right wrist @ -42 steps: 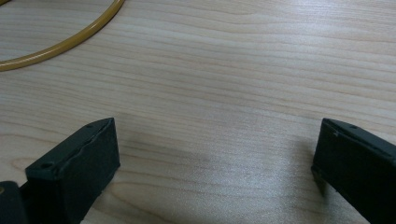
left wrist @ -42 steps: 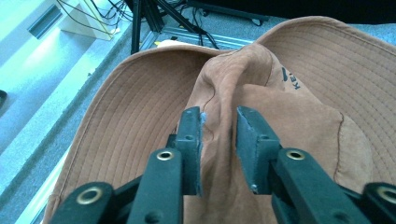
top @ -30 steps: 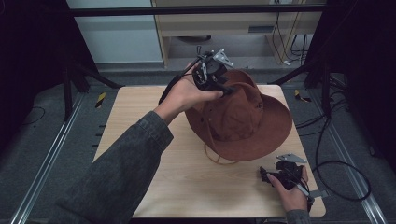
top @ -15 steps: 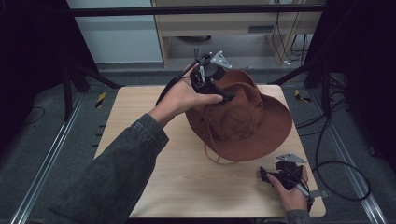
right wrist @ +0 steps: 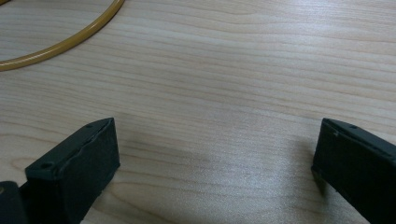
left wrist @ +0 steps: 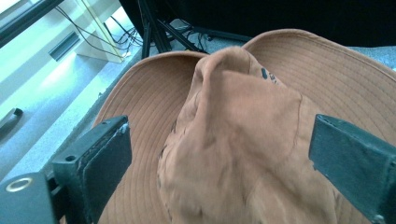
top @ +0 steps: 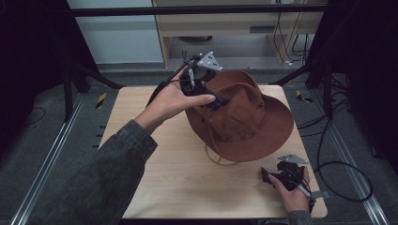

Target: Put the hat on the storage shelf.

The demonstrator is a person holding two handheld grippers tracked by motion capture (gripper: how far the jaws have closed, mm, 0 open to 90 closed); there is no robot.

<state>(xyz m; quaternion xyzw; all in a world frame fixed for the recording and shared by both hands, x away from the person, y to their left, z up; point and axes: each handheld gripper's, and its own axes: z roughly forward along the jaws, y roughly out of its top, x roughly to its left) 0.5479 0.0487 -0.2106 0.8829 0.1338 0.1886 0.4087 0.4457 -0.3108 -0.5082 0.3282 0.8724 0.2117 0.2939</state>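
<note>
**Brown hat on the far right of the tabletop**

A brown, wide-brimmed cloth hat (top: 244, 119) sits on the right half of the tabletop (top: 187, 187), toward the far edge. Its round brim shows rows of stitching and spreads close to the right edge; the far part of the brim rises higher than the near part, so the hat looks tilted. The soft crown (left wrist: 243, 140) is crumpled and creased, pushed up into a ridge rather than rounded, with a small dark eyelet near its top. A thin tan chin cord (top: 220, 157) hangs from under the near brim and lies in a loop on the bare wood, toward the near edge.
</note>
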